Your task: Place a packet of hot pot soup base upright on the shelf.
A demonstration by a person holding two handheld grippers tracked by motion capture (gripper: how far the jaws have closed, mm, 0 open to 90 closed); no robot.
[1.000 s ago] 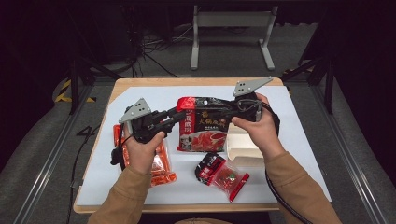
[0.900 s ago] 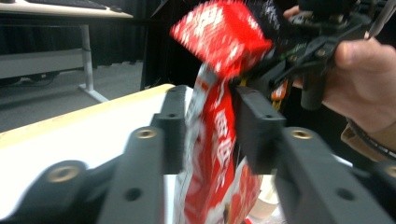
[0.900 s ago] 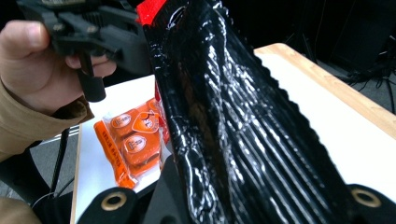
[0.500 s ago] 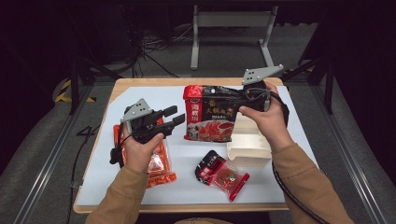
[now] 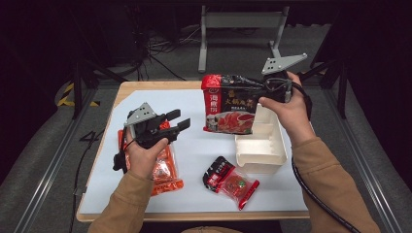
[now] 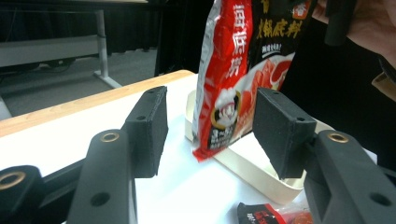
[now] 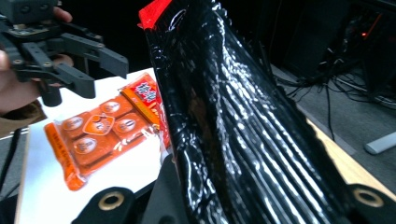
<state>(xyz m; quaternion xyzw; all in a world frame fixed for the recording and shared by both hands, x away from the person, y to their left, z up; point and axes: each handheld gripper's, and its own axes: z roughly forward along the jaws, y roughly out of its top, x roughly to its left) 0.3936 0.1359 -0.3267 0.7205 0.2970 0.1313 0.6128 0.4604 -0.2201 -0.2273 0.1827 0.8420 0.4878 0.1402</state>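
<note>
**Big sauce bag held up over a white-covered table**

A dark room with cables and a grey metal stand behind frames a wooden table point(image 5: 145, 87) topped by a white sheet point(image 5: 194, 160), seen from the high view in the middle of the frame.

The red-and-black bag point(image 5: 231, 104) hangs upright in the air just right of centre in the high view, above the near-left corner of the white tray point(image 5: 260, 150), which lies on the sheet at centre right. The right gripper point(image 5: 272, 90), in the upper right, is clamped on the bag's upper right edge; in the right gripper view the glossy black film point(image 7: 233, 121) runs straight down between its jaws. In the left gripper view the bag's red side panel point(image 6: 224, 79) stands at centre top, its lower corner hanging just over the tray's rim point(image 6: 243, 168).

The left gripper point(image 5: 177, 121) sits at centre left of the high view, pointing right toward the bag and well apart from it. Its jaws have just been opening and stand parted with nothing between them; the left gripper view shows bare sheet and the bag far beyond the pads.

Under the left hand point(image 5: 143, 155) lies an orange packet point(image 5: 163, 170) flat on the sheet, lower left. A small red-and-black packet point(image 5: 231, 180) lies at lower centre, just below the tray's near-left corner.
</note>
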